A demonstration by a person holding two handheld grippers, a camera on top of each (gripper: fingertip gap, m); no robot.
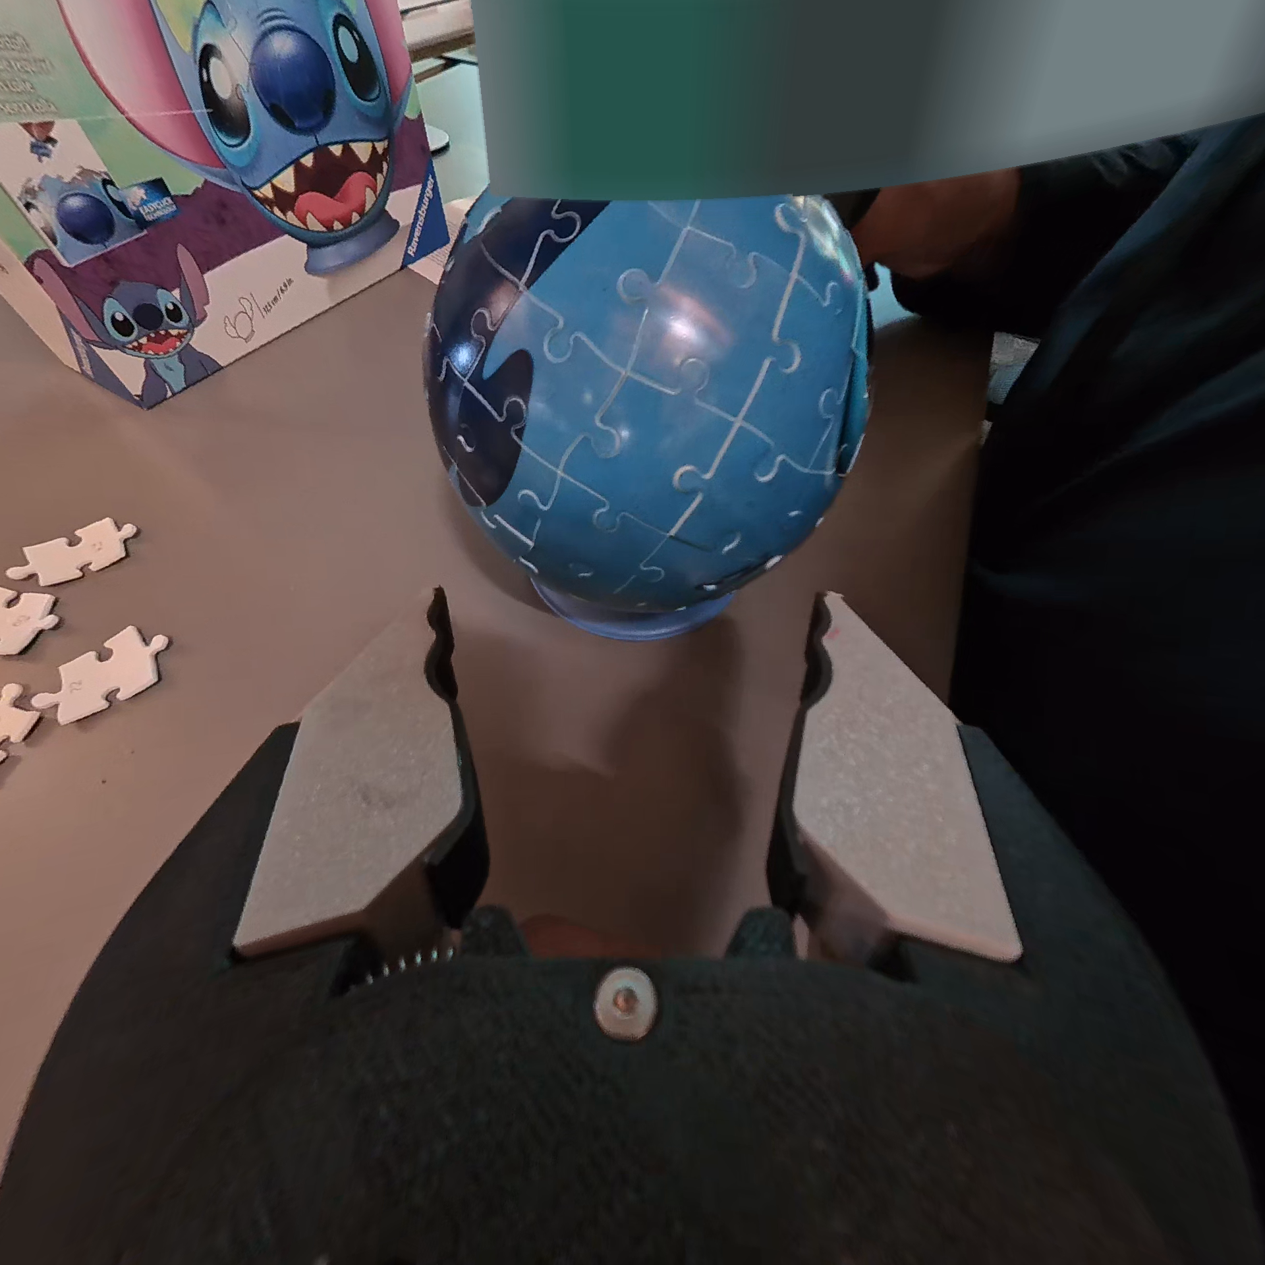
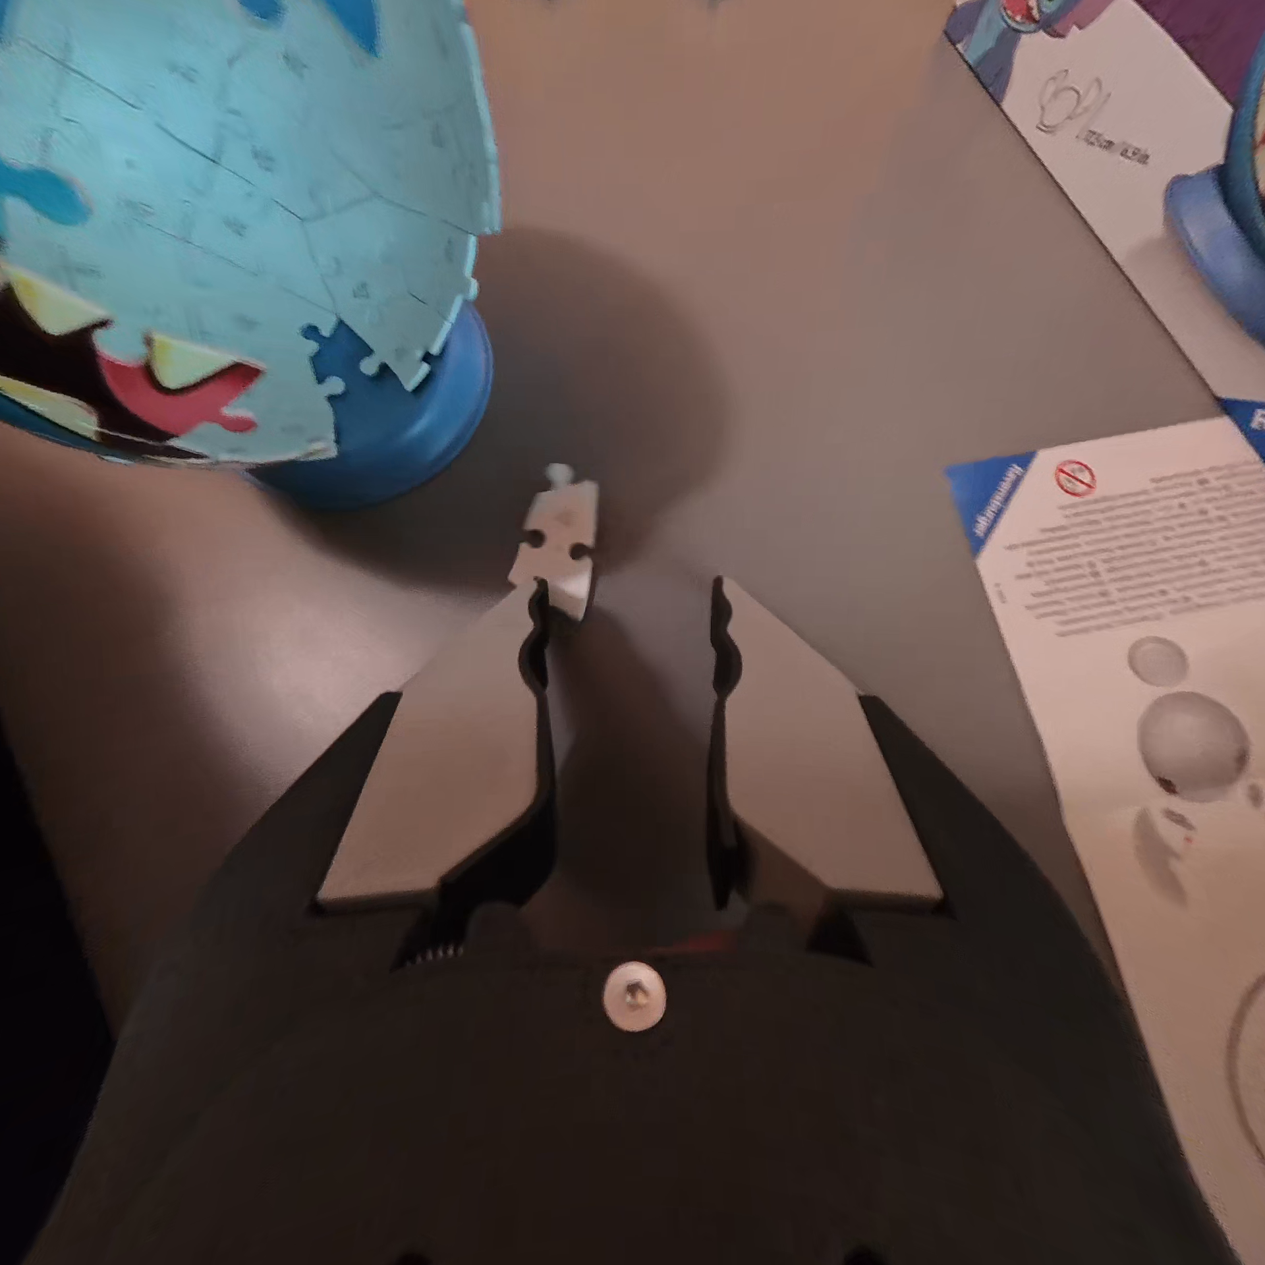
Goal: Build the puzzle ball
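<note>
The blue puzzle ball (image 1: 650, 397) stands upright on its blue stand (image 1: 633, 616) on the brown table. My left gripper (image 1: 630, 602) is open and empty just in front of the stand. In the right wrist view the ball (image 2: 205, 226) shows its light inner side, with a gap at its edge, on the stand (image 2: 404, 424) at the upper left. A white puzzle piece (image 2: 558, 541) sits tilted, back side up, at the tip of my right gripper's left finger. My right gripper (image 2: 626, 589) is open, its jaws well apart; the piece is not clamped.
Several loose white pieces (image 1: 79, 554) lie at the left. The puzzle box (image 1: 205, 192) stands at the back left; it also shows in the right wrist view (image 2: 1095, 103). An instruction leaflet (image 2: 1150, 616) lies to the right. A person's dark sleeve (image 1: 1129, 411) is behind the ball. Some 20 cm of space lies between my two pairs of fingers.
</note>
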